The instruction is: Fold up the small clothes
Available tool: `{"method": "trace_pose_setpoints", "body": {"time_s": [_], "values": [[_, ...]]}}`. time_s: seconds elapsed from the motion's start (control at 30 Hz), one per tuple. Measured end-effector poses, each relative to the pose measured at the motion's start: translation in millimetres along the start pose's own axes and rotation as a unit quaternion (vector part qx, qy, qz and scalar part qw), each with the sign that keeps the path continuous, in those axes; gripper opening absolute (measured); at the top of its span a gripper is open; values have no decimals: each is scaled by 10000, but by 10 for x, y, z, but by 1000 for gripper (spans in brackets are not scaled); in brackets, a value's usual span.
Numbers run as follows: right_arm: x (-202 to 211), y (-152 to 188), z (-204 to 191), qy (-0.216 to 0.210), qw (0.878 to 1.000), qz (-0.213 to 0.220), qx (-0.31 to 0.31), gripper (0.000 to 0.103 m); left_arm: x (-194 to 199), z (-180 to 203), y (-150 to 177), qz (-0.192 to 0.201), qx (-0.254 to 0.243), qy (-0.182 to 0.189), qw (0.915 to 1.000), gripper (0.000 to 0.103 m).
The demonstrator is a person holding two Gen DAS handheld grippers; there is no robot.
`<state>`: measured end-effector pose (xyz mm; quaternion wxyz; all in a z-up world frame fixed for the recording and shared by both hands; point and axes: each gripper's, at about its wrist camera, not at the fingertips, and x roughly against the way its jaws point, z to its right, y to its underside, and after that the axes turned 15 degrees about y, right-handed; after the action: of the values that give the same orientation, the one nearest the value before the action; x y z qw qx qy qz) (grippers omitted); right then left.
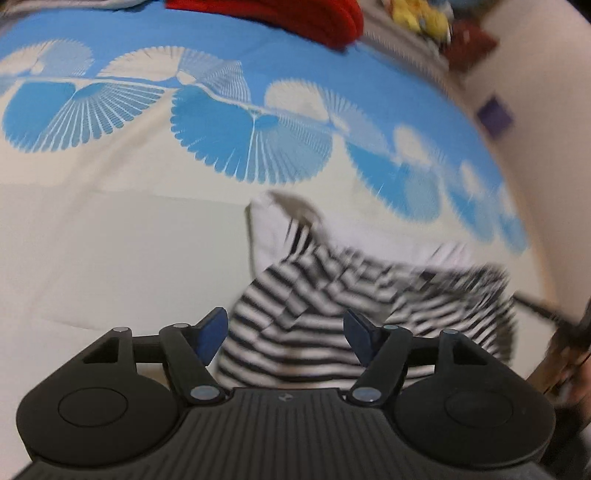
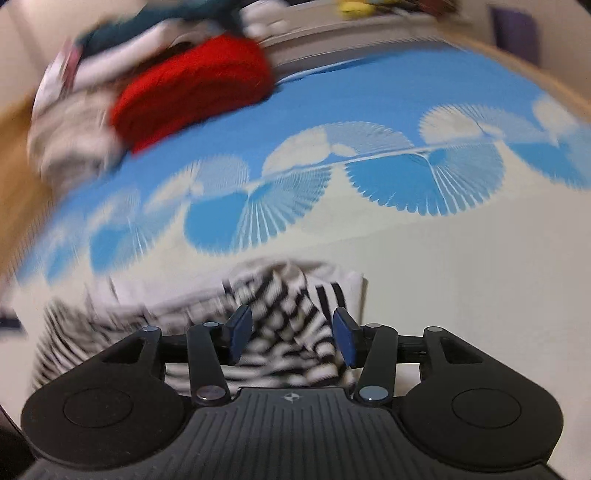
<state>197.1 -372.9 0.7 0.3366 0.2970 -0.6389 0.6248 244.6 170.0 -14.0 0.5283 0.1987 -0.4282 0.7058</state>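
Observation:
A black-and-white striped small garment [image 1: 314, 295] lies bunched on the bed's cream and blue sheet [image 1: 110, 240], with a white part of it folded out behind. My left gripper [image 1: 286, 332] hovers just above its near edge, jaws wide apart, blue pads clear of the cloth. In the right wrist view the same striped garment [image 2: 288, 295] lies blurred below my right gripper [image 2: 292, 332]. Its jaws stand apart with a striped fold showing in the gap, and neither pad presses on it.
A red garment [image 1: 295, 14] lies at the far side of the sheet, seen beside a heap of mixed clothes [image 2: 74, 129] in the right wrist view. A yellow soft toy [image 1: 417, 18] sits beyond the bed. A dark blurred shape [image 1: 569, 350] fills the right edge.

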Motion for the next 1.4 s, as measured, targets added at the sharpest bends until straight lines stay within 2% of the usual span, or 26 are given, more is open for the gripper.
{"method": "trace_pose_setpoints", "body": {"time_s": [0.07, 0.27, 0.37, 0.4, 0.43, 0.47, 0.5, 0.53, 0.6, 0.7, 0.77, 0.8, 0.87, 0.93, 0.97, 1.0, 1.03, 1.07, 1.17, 1.2, 1.23, 1.27, 1.3, 1.33, 1.37, 1.4], "values": [[-62, 25, -57, 56, 9996, 24, 258, 53, -100, 39, 19, -114, -270, -178, 9994, 74], [-211, -17, -335, 343, 9942, 381, 944, 58, -433, 180, -6, -124, -955, -386, 9946, 75], [-321, -61, -483, 468, 9899, 493, 1248, 57, -608, 205, -46, -229, -1113, -592, 9918, 67], [-357, -81, -521, 534, 9883, 542, 1322, 56, -649, 209, -70, -189, -1147, -575, 9916, 60], [-384, -109, -544, 556, 9878, 557, 1340, 52, -680, 202, -93, -168, -1139, -514, 9920, 45], [-412, -144, -549, 523, 9888, 556, 1281, 34, -705, 197, -124, -186, -1121, -469, 9924, 33], [-426, -187, -539, 422, 9907, 535, 1182, 22, -717, 199, -159, -189, -1104, -413, 9928, 14], [-417, -231, -518, 354, 9921, 573, 1058, 15, -703, 208, -199, -143, -1132, -302, 9930, 5], [-334, -348, -446, 273, 9936, 858, 681, 12, -586, 276, -293, 186, -1298, -257, 9910, 4], [-167, -515, -289, 53, 9908, 1324, -263, 11, -313, 302, -486, 1139, -1044, -90, 9880, 4], [-149, -595, -294, 206, 9857, 1603, -471, 11, -315, 333, -567, 1411, -986, -222, 9848, 4], [-199, -627, -331, 341, 9853, 1613, -442, 11, -390, 352, -598, 1384, -1014, -372, 9845, 4], [-395, -674, -450, 645, 9891, 1305, -211, 11, -680, 325, -635, 956, -1030, -787, 9869, 4], [-729, -672, -595, 990, 9926, 654, 244, 11, -1072, 185, -619, 80, -871, -1203, 9889, 4], [-892, -655, -649, 1052, 9931, 297, 429, 11, -1240, 97, -588, -321, -736, -1403, 9868, 5], [-1044, -631, -686, 1065, 9928, -59, 546, 11, -1331, 41, -565, -513, -658, -1479, 9855, 5], [-1143, -617, -710, 1096, 9919, -282, 582, 11, -1331, 40, -571, -492, -676, -1450, 9859, 4], [-1163, -630, -726, 1136, 9915, -292, 568, 11, -1274, 63, -601, -353, -695, -1444, 9864, 4], [-965, -784, -694, 966, 9945, 379, 117, 11, -954, 52, -714, 519, -457, -1143, 9910, 3], [-914, -817, -668, 902, 9944, 557, -22, 11, -910, 11, -730, 691, -323, -1071, 9913, 3], [-925, -827, -654, 982, 9935, 577, -62, 11, -949, -19, -729, 661, -262, -1095, 9914, 4], [-975, -804, -654, 1079, 9933, 420, -15, 13, -1037, -20, -706, 465, -296, -1160, 9917, 4], [-1110, -756, -664, 1187, 9929, 21, 107, 14, -1169, -16, -657, 71, -411, -1271, 9910, 10], [-1230, -695, -676, 1218, 9914, -413, 238, 20, -1276, -10, -601, -340, -524, -1322, 9893, 21], [-1311, -632, -690, 1238, 9888, -751, 373, 22, -1349, 19, -541, -742, -695, -1428, 9845, 24], [-1304, -596, -697, 1318, 9870, -778, 497, 22, -1334, 84, -496, -809, -929, -1586, 9796, 27]]}}
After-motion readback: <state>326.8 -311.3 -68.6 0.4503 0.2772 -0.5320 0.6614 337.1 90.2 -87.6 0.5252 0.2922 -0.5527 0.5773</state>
